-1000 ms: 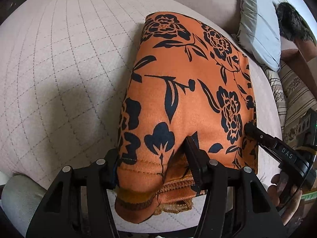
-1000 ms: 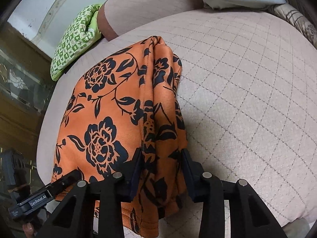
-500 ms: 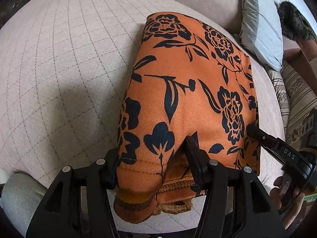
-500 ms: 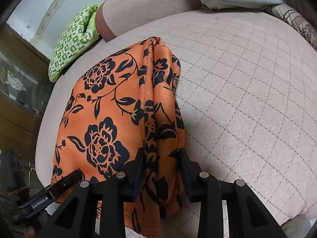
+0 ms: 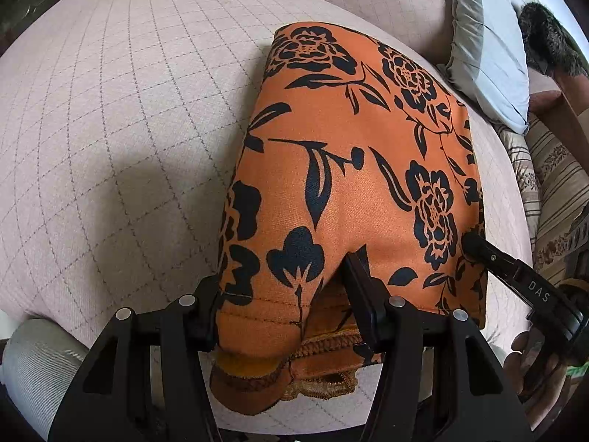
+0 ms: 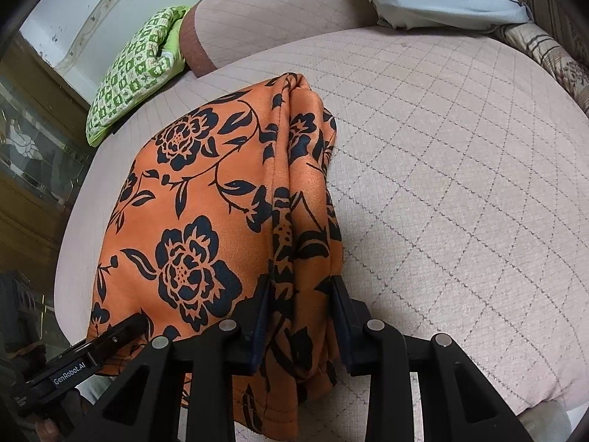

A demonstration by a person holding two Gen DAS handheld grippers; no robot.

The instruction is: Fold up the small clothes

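An orange garment with black flowers [image 5: 353, 169] lies folded on a quilted beige cushion [image 5: 110, 129]. My left gripper [image 5: 283, 294] is shut on its near left corner, with the hem and lace trim bunched between the jaws. My right gripper [image 6: 300, 298] is shut on the garment's [image 6: 206, 199] thick folded right edge near the cushion's [image 6: 460, 184] front. Each gripper's finger shows in the other view, the right one [image 5: 489, 254] and the left one [image 6: 121, 331], pressed on the cloth.
A pale blue pillow [image 5: 493, 48] and a striped cushion [image 5: 552, 184] lie to the right of the garment. A green checked cloth [image 6: 140, 66] lies at the cushion's far left in the right wrist view. A dark furry thing [image 5: 548, 44] sits at the top right.
Both grippers keep their hold. The garment's near edge has shifted only slightly; the right gripper has drawn a little nearer to the front edge.
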